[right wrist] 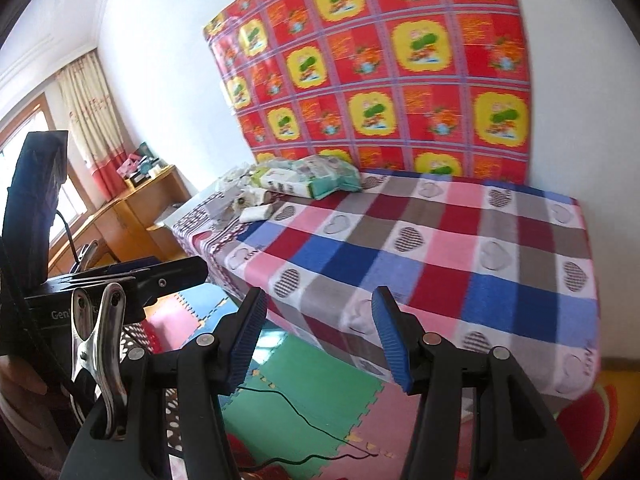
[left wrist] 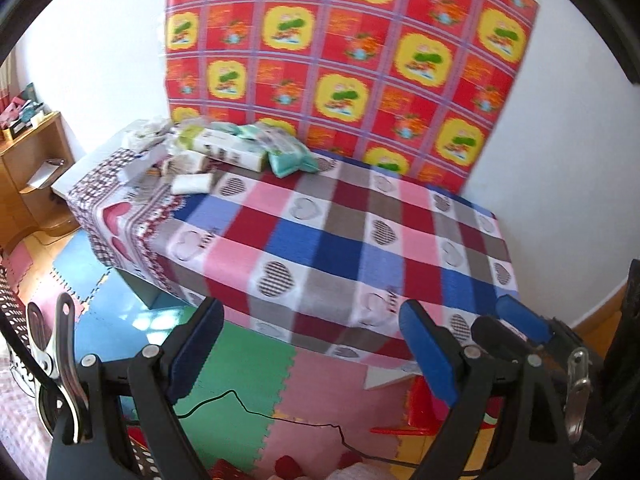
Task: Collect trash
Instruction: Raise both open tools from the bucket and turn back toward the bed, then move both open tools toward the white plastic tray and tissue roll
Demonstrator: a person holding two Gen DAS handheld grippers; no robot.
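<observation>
A table [left wrist: 328, 240] under a checked heart-print cloth bears a pile of packets [left wrist: 224, 148] at its far corner.

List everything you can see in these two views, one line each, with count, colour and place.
table: one, under a pink, blue, maroon and grey checked cloth with hearts, against the wall
wall cloth: one, red and yellow, behind the table
pile of packets and wrappers: several, white and pale green, far left end of the table
wooden cabinet: one, tan, left
curtain: one, cream and red, by the window
foam floor mats: several, green, pink, blue
black cable: one, on the mats
left tongs: open, empty
right tongs: open, empty
</observation>
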